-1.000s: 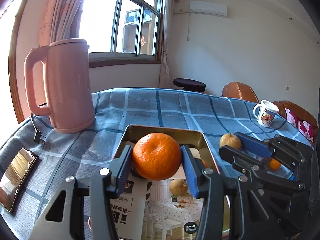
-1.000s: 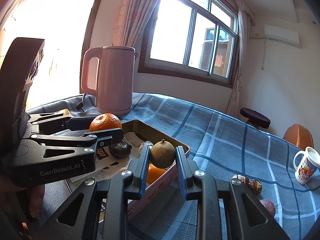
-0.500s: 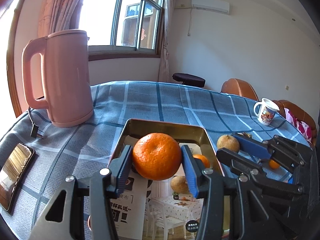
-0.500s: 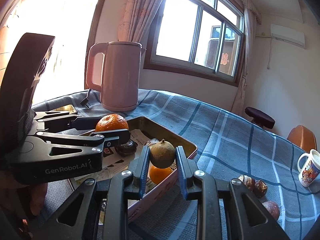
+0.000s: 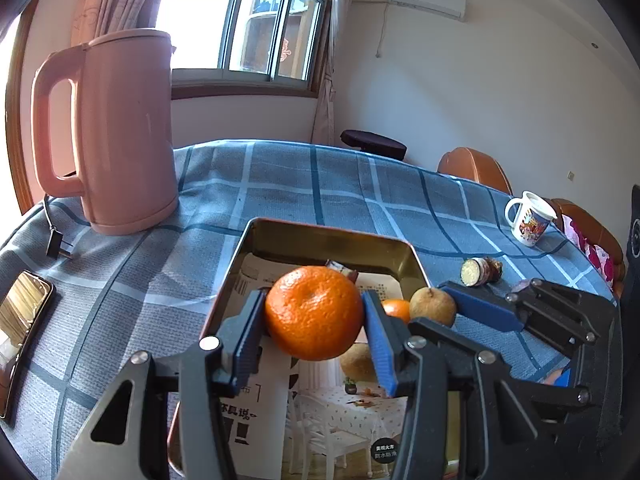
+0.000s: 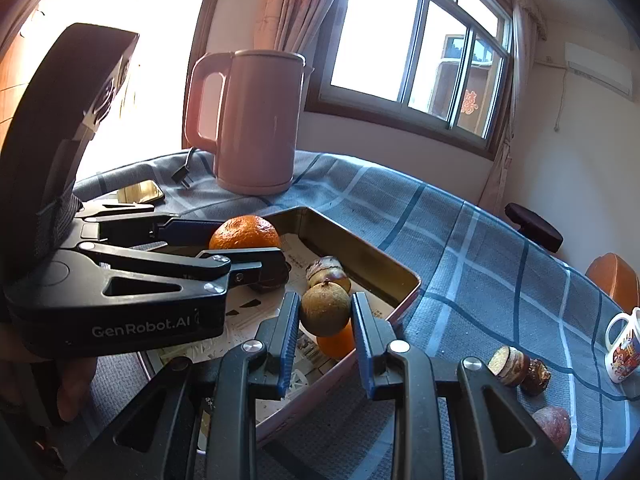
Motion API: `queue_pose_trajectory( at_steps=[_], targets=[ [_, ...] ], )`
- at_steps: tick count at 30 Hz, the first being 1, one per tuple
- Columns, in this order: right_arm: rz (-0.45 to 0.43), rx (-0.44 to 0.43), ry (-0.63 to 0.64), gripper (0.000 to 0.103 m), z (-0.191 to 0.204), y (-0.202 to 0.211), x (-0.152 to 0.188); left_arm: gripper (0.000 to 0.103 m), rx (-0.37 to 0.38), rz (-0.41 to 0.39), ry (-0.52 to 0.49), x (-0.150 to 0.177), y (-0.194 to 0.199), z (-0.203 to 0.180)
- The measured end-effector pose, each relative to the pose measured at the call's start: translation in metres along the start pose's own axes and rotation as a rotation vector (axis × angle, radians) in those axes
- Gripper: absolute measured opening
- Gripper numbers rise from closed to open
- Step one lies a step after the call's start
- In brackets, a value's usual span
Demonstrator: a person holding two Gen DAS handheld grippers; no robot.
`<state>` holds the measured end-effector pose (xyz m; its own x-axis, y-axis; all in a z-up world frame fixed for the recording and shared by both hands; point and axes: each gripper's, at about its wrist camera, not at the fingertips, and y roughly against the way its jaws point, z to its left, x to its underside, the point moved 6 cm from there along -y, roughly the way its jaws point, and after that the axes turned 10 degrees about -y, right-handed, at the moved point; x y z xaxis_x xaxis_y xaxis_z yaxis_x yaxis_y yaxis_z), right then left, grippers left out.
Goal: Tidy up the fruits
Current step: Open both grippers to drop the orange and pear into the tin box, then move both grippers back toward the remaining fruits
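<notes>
Hovering over tray (image 5: 256,240) — left tongs (image 5: 314,322) clamping orange (image 5: 314,312), right tongs (image 6: 325,330) clamping brown fruit (image 6: 325,309).

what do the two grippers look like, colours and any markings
Both match: the left gripper and right gripper have matte black plastic bodies with triangular cut-outs and silver screw heads, ending in two flat fingers faced with ribbed blue pads. The left gripper's side carries white "GenRobot.AI" lettering, and a curved black housing rises behind it. No cables show. Bare fingers show beneath the left one; no sleeve is visible.
</notes>
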<state>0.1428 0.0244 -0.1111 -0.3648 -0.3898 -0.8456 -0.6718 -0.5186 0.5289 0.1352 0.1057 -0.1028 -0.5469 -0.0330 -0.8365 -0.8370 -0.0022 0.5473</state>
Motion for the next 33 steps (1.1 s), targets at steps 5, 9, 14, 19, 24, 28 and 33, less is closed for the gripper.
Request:
queue_pose_trajectory(
  at_steps=[5,9,14,19,24,28,33],
  targets=[
    [0.045,-0.002,0.013,0.028,0.003,-0.008,0.004,0.051,0.022,0.015,0.016,0.001,-0.003,0.002],
    [0.083,0.001,0.028,0.028,0.006,-0.016,0.007,0.051,0.027,0.023,0.018,0.002,-0.005,0.002],
    [0.112,0.006,0.042,0.029,0.009,-0.021,0.01,0.051,0.028,0.04,0.015,0.002,-0.009,0.002],
    [0.098,0.006,0.029,0.045,0.006,-0.018,0.008,0.051,0.006,0.045,0.007,0.003,-0.009,0.002],
    [0.056,0.016,0.005,0.062,0.001,-0.01,0.005,0.069,-0.025,0.02,-0.024,0.001,-0.004,-0.002],
    [-0.003,0.06,-0.022,0.062,-0.013,0.008,0.004,0.078,-0.062,-0.043,-0.027,-0.002,0.009,-0.001],
    [-0.073,0.158,-0.086,0.062,-0.061,0.052,0.013,0.088,-0.057,-0.095,-0.031,-0.008,0.02,-0.013]
  ],
)
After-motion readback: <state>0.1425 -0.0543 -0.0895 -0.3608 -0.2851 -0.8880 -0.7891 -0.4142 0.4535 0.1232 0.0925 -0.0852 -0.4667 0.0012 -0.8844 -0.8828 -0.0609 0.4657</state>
